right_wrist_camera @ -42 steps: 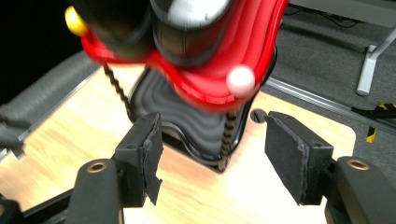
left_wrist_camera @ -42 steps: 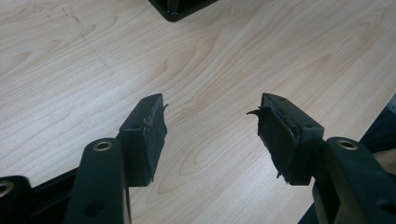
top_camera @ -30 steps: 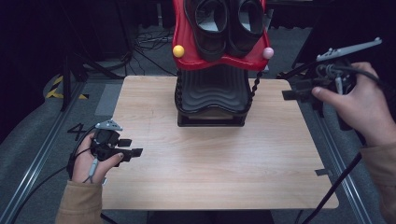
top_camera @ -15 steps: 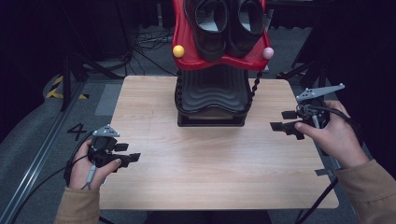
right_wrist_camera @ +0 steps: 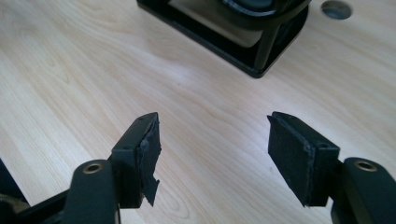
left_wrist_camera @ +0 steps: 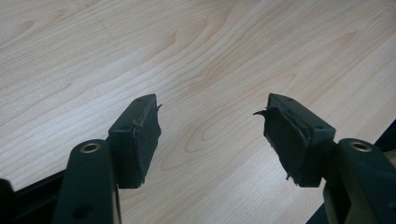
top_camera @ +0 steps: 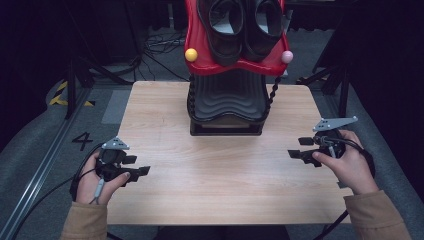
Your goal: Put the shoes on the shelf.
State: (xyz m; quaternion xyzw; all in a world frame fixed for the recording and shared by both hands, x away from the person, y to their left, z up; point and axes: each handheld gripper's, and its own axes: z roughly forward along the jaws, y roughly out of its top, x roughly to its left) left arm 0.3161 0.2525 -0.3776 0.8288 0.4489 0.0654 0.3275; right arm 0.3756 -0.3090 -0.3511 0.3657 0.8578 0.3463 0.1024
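A black stand (top_camera: pixel 227 100) rises at the back middle of the wooden table (top_camera: pixel 220 170). On top of it a red tray (top_camera: pixel 235 62) carries a pair of black shoes (top_camera: pixel 240 22). My left gripper (top_camera: pixel 136 166) rests low over the table's front left, held in a hand, its jaws wide apart over bare wood (left_wrist_camera: pixel 212 133). My right gripper (top_camera: pixel 300 148) hovers over the right side, pointing left, also open with nothing between its jaws (right_wrist_camera: pixel 212 149). The stand's base (right_wrist_camera: pixel 243 42) lies ahead of it in the right gripper view.
A yellow ball (top_camera: pixel 191 54) and a pink ball (top_camera: pixel 286 56) stick out from the red tray's sides. A round hole (right_wrist_camera: pixel 335 9) sits in the tabletop beyond the stand. Cables and dark floor surround the table; a "4" (top_camera: pixel 81 141) is marked on the floor at left.
My right gripper has come down and inward from high off the right edge to just above the table. The left gripper has barely shifted.
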